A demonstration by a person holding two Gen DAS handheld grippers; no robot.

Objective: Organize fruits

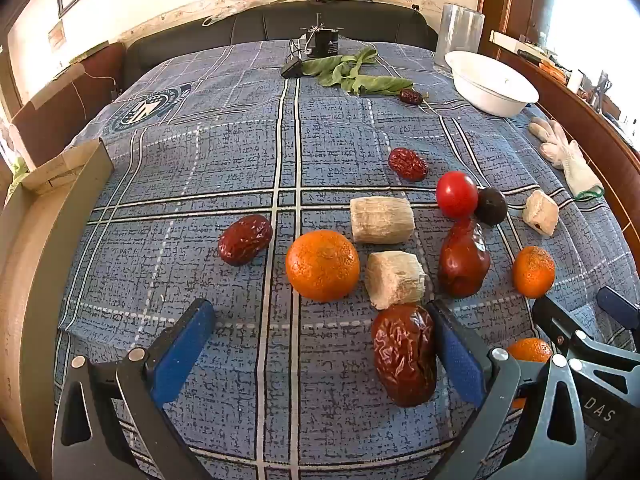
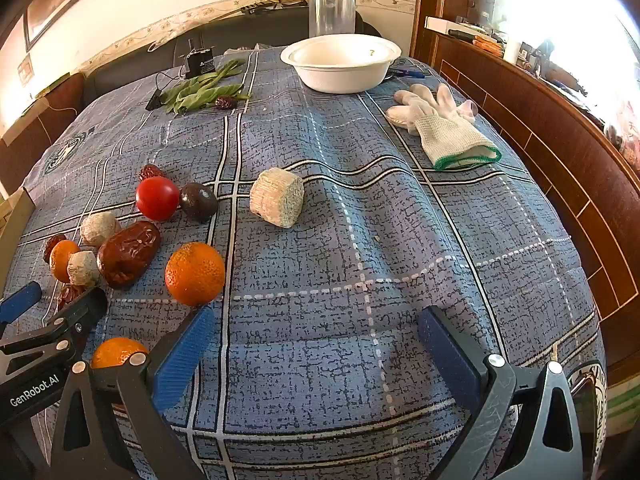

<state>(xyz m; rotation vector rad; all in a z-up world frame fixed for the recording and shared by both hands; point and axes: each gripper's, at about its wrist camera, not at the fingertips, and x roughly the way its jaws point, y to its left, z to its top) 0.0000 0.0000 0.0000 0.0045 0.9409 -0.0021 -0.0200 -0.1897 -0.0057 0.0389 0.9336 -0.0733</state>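
Fruits lie scattered on a blue plaid cloth [image 1: 200, 168]. In the left wrist view an orange [image 1: 322, 265], several wrinkled red dates [image 1: 245, 239], a red tomato [image 1: 456, 194], a dark round fruit [image 1: 491, 206] and pale cut chunks [image 1: 382, 220] lie ahead. My left gripper [image 1: 320, 344] is open, with a large date [image 1: 405, 354] just inside its right finger. My right gripper [image 2: 316, 344] is open over bare cloth, an orange [image 2: 195, 273] just beyond its left finger. A white bowl [image 2: 340, 64] stands at the far side.
A white work glove [image 2: 444, 128] lies right of centre, near the wooden wall panel [image 2: 560, 152]. Green leaves [image 2: 204, 92], a black device [image 2: 200, 63] and a clear jar [image 2: 332, 12] are at the back. A cardboard box edge [image 1: 24, 248] rises on the left.
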